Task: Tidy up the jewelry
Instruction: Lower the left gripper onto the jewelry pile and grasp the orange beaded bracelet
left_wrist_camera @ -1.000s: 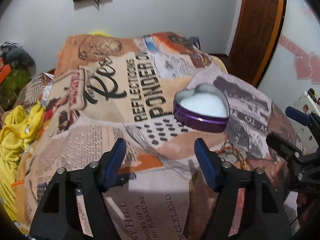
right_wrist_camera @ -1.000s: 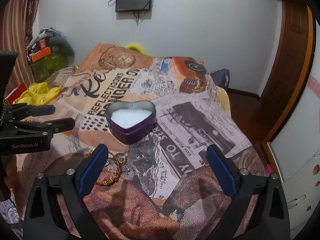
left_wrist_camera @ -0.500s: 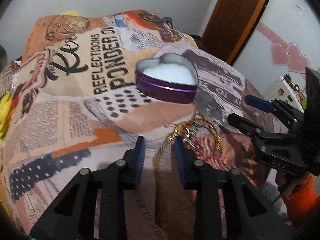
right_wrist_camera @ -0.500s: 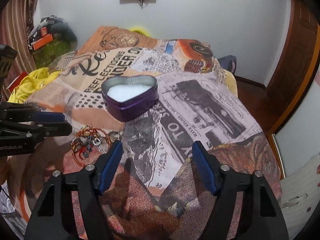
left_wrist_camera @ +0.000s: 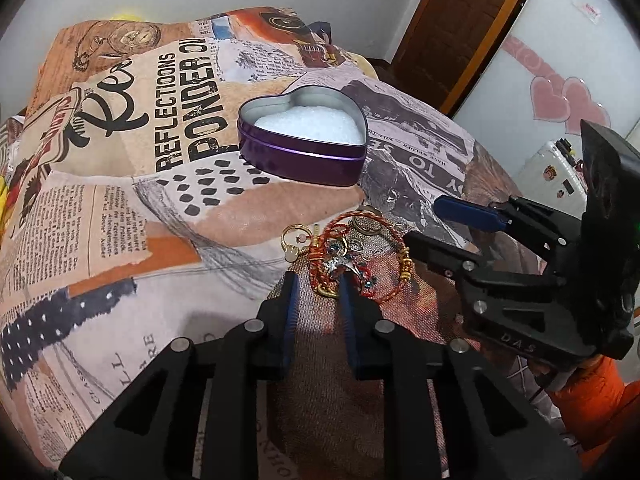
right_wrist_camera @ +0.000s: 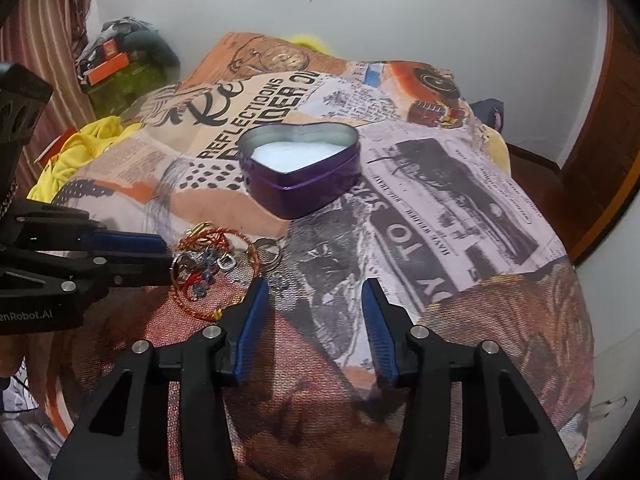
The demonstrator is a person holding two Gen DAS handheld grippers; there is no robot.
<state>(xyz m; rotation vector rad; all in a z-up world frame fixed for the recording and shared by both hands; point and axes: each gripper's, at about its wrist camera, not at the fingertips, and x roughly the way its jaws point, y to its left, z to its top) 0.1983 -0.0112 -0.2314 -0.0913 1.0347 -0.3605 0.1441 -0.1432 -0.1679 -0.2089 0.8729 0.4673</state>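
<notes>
A small pile of jewelry (left_wrist_camera: 352, 256) lies on the printed bedspread: a red-and-gold bangle, gold rings and a beaded piece. It also shows in the right wrist view (right_wrist_camera: 212, 264). An open purple heart-shaped tin (left_wrist_camera: 304, 140) with a white lining sits just beyond it, and shows in the right wrist view (right_wrist_camera: 300, 168). My left gripper (left_wrist_camera: 318, 280) is narrowly open, its tips at the near edge of the pile. My right gripper (right_wrist_camera: 314, 288) is open and empty, just right of the pile.
The bedspread (right_wrist_camera: 440, 208) covers a bed that drops off to the right toward a wooden door (left_wrist_camera: 460, 20). Yellow cloth (right_wrist_camera: 80, 148) lies at the left edge. A white cabinet (left_wrist_camera: 552, 168) stands at the right.
Both grippers have moved forward and down toward the jewelry pile. The left jaws have narrowed from wide open to a small gap. The right jaws have also narrowed.
</notes>
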